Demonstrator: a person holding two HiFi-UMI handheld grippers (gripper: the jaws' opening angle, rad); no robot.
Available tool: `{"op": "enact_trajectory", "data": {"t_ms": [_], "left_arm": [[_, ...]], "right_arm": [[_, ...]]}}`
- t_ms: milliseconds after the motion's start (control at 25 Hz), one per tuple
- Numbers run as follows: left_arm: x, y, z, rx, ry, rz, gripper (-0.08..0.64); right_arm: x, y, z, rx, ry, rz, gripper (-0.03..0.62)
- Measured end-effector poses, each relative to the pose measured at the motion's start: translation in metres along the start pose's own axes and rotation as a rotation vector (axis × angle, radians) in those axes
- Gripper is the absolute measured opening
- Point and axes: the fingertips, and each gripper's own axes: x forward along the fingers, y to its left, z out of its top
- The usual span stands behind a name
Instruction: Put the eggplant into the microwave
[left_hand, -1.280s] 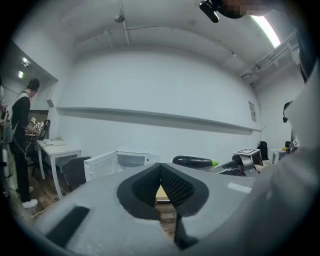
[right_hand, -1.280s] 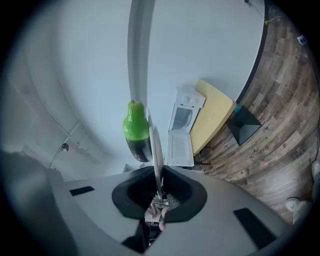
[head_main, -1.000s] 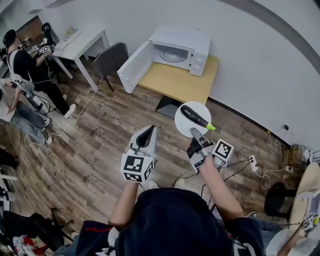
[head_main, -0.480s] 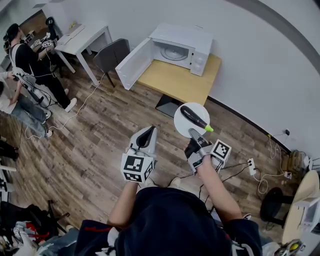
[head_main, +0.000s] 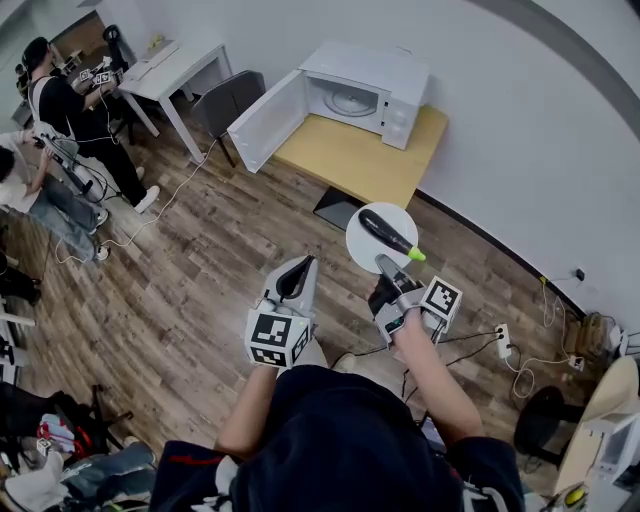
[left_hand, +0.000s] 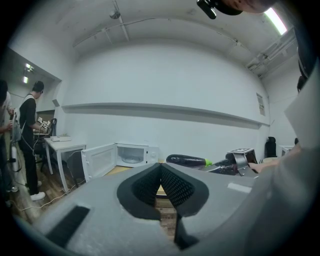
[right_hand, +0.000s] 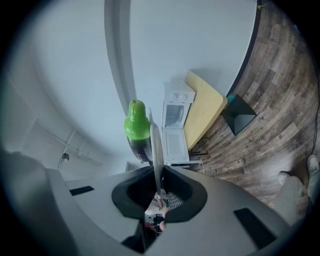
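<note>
We are standing on the wooden floor (head_main: 200, 270), well apart from the microwave (head_main: 372, 92), and we are holding a gripper in each hand. The right gripper (head_main: 386, 266) is clamping its fingers on the near rim of a white plate (head_main: 362, 243); the right gripper view is showing that rim edge-on, pinched between the two pads. The eggplant (head_main: 384, 231) is lying on the plate, dark and long, with its green stem end (head_main: 417, 255) pointing toward our right at the plate's edge. The left gripper (head_main: 301, 266) is hovering near the plate on its left, apart from it. Its fingers are pressing together at the tips with nothing between them, as the left gripper view is showing. The microwave is sitting at the back of a light wooden table (head_main: 350, 165) against the wall. Its door (head_main: 262, 128) is standing wide open to the left, baring the glass turntable (head_main: 350, 101) inside. Farther left are a grey chair (head_main: 224, 106) and a white table (head_main: 170, 68), and a person in a black top (head_main: 60, 100) is standing beside that table.
</note>
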Motion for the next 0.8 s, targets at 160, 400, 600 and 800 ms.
{"op": "enact_trajectory", "data": {"t_ms": [160,400,600,800], "left_arm": [[0.010,0.003,0.003,0.001,-0.003,0.005,0.014],[0.034,0.017,0.008,0.002,-0.012,-0.001,0.014],[0.068,0.044,0.014,0.003,-0.012,-0.012,0.014],[0.106,0.080,0.026,0.002,-0.022,-0.025,0.014]], "right_arm": [[0.007,-0.001,0.007,0.003,0.005,0.004,0.028],[0.028,0.000,0.022,-0.004,0.004,0.000,0.028],[0.064,0.002,0.040,0.004,-0.002,-0.004,0.028],[0.109,0.008,0.058,-0.001,-0.005,0.000,0.028]]}}
